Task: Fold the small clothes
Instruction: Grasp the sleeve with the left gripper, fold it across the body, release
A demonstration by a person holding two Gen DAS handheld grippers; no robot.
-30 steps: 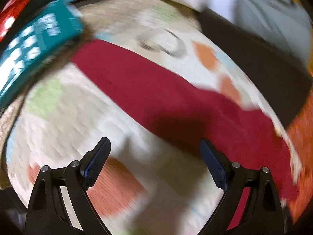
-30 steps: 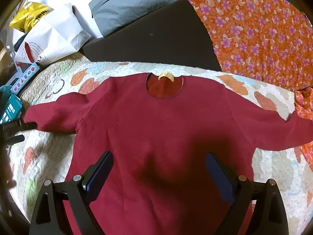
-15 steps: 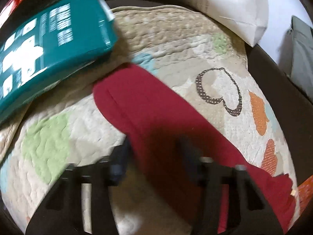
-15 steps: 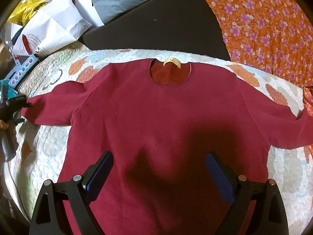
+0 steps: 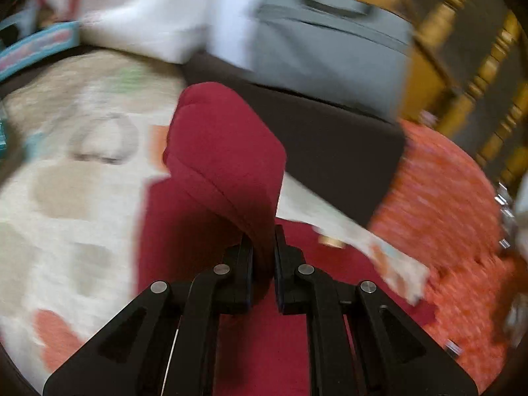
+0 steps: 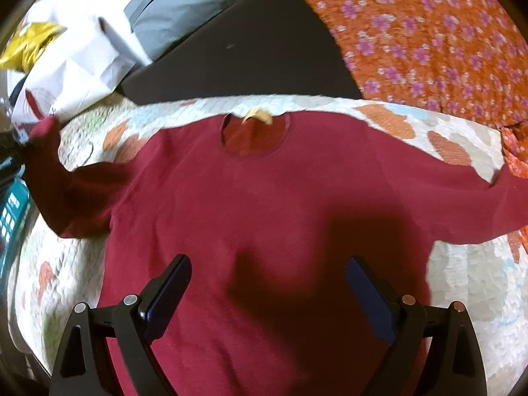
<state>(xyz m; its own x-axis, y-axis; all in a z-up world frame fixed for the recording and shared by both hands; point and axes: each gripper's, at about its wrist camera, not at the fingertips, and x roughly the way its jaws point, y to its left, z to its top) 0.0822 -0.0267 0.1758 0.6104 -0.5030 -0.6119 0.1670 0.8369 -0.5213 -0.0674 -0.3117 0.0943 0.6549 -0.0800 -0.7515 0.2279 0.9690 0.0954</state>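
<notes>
Left wrist view, blurred: left gripper (image 5: 264, 241) clamped on the sleeve (image 5: 224, 151) of the red sweater (image 6: 264, 217), cuff bunched and raised off the patchwork quilt (image 5: 66, 181). Right wrist view: sweater lies spread flat on the quilt, neckline (image 6: 255, 133) toward the far edge, other sleeve stretched out to the right. Right gripper (image 6: 269, 292) hovers over the body, jaws wide apart, apparently not touching cloth. Orange floral fabric (image 6: 429, 39) beyond.
</notes>
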